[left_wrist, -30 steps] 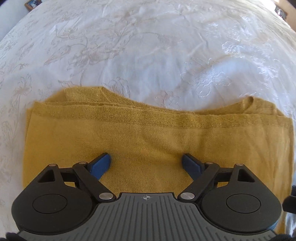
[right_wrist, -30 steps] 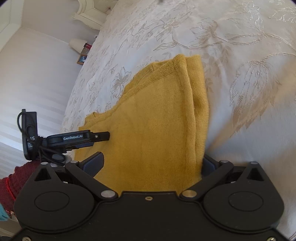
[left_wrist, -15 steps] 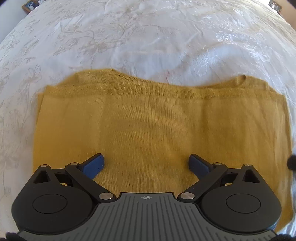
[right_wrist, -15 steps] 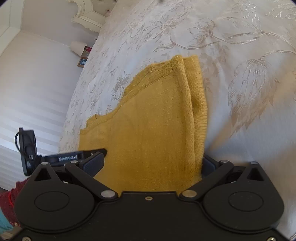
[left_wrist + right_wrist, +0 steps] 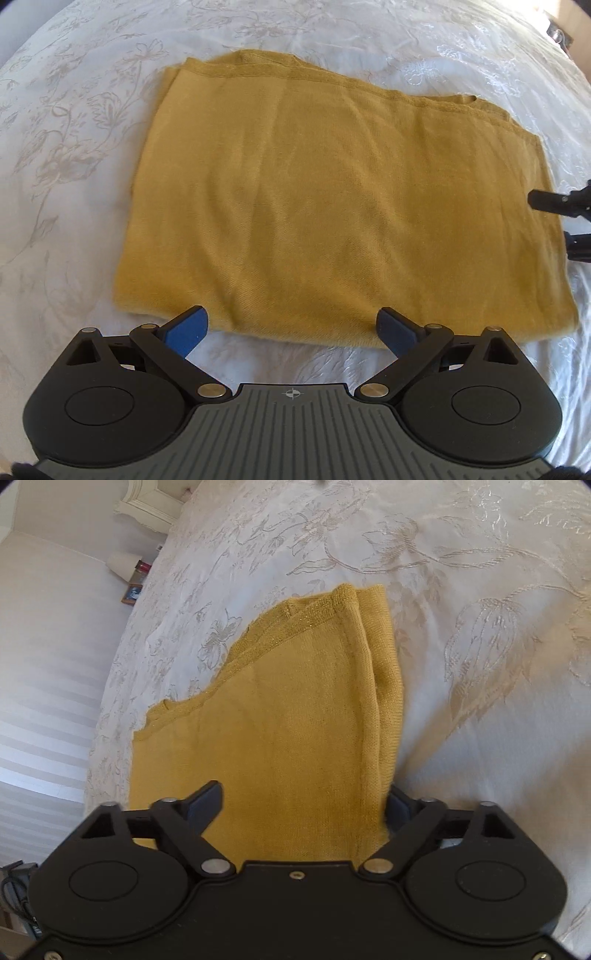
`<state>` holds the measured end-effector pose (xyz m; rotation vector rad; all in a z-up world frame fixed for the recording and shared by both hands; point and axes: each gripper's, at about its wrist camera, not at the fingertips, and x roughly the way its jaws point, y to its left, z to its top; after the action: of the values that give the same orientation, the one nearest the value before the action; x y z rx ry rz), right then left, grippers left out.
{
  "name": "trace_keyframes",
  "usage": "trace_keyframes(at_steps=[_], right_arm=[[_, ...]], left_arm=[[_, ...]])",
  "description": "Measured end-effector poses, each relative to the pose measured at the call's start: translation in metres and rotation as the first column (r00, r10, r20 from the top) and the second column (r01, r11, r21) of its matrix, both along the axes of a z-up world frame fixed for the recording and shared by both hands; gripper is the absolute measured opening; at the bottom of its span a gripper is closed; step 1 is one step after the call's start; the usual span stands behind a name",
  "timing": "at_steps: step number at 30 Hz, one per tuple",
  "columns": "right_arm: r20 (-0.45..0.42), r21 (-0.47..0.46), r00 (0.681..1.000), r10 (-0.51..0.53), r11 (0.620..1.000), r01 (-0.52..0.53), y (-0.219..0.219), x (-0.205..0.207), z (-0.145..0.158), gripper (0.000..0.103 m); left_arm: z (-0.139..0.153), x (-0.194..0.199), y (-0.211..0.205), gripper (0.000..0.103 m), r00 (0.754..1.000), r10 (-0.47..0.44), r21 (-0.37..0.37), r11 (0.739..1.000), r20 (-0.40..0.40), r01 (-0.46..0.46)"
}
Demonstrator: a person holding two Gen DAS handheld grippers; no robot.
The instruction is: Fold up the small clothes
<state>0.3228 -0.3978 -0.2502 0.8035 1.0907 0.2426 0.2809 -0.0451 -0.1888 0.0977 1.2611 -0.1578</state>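
- Between the blue fingers of the left gripper (image 5: pixel 291 328) nothing is getting pinched; they're sitting spread wide, hovering just off the near edge of the mustard knit top (image 5: pixel 325 206).
- Over on the other side, the right gripper (image 5: pixel 303 808) is also sitting wide open, straddling one end of the top, with its right finger tucked against the stacked side edges.
- That top is lying folded flat on the white embroidered bedspread (image 5: pixel 74 110), ribbed hem at the far side.
- I'm guessing it's handling light and floppy: thin knit, zero stiffness, so it's going to sag and stretch wherever it isn't supported.
- Probably not slippery though; knit grips pads fine.
- Best bet is grabbing corners or the layered edge, catching every layer at once, or the fold is just sliding apart.
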Motion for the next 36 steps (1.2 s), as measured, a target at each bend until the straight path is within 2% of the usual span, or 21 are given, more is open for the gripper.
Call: trace_keyframes(at_steps=[2, 5, 9, 14, 21, 24, 29, 36], right_arm=[[-0.027, -0.039, 1.0, 0.0, 0.999, -0.001, 0.004, 0.002, 0.003, 0.033], [-0.023, -0.068, 0.999, -0.032, 0.997, 0.031, 0.006, -0.001, 0.015, 0.023], [0.011, -0.135, 0.999, -0.032, 0.99, 0.033, 0.022, -0.003, 0.044, 0.022], [0.054, -0.152, 0.998, -0.011, 0.988, 0.019, 0.061, 0.007, 0.081, 0.021], [0.1, -0.099, 0.995, 0.025, 0.995, -0.016, 0.131, 0.023, 0.111, 0.02], [0.111, -0.078, 0.993, 0.045, 0.996, -0.037, 0.164, 0.032, 0.115, 0.019], [0.104, -0.093, 0.989, 0.109, 0.991, -0.099, 0.225, 0.051, 0.111, 0.019], [0.026, -0.228, 0.98, 0.195, 0.956, -0.184, 0.284, 0.062, 0.092, 0.02]], left_arm=[[0.007, -0.001, 0.008, 0.1, 1.0, -0.015, 0.004, 1.0, 0.024, 0.014], [0.013, 0.0, 0.019, 0.1, 0.997, -0.046, 0.015, 0.999, 0.061, 0.045], [0.024, 0.004, 0.032, 0.1, 0.993, -0.053, 0.0, 0.999, 0.101, 0.054], [0.029, 0.01, 0.059, 0.1, 0.992, -0.04, -0.044, 0.998, 0.116, 0.046], [0.033, 0.015, 0.096, 0.1, 0.989, -0.062, -0.076, 0.994, 0.136, 0.073], [0.035, 0.019, 0.114, 0.1, 0.989, -0.059, -0.093, 0.993, 0.138, 0.072], [0.033, 0.027, 0.146, 0.1, 0.991, -0.042, -0.105, 0.993, 0.124, 0.055], [0.025, 0.037, 0.182, 0.1, 0.997, -0.014, -0.111, 0.994, 0.079, 0.023]])
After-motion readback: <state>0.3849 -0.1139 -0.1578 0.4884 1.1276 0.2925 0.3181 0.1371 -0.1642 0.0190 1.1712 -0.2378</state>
